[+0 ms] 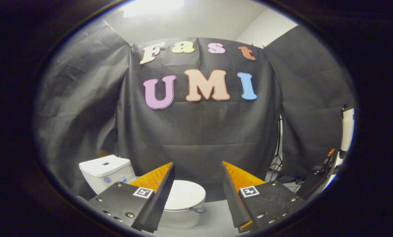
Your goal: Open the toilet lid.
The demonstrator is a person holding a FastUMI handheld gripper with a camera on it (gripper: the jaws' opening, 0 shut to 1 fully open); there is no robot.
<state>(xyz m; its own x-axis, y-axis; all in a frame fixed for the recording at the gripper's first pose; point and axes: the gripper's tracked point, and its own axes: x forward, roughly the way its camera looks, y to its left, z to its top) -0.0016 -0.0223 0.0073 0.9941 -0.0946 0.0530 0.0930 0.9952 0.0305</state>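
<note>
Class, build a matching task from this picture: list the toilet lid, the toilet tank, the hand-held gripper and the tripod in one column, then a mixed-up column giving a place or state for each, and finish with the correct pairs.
Column one
1. toilet lid
2. toilet tank
3. hand-held gripper
4. tripod

Column two
A. open, holding nothing
B. closed flat on the bowl, beyond the fingers
C. standing by the black cloth wall, beyond the right finger
D. white, behind the left finger, button on top

Pairs: 1-B, 2-D, 3-A, 4-C
</note>
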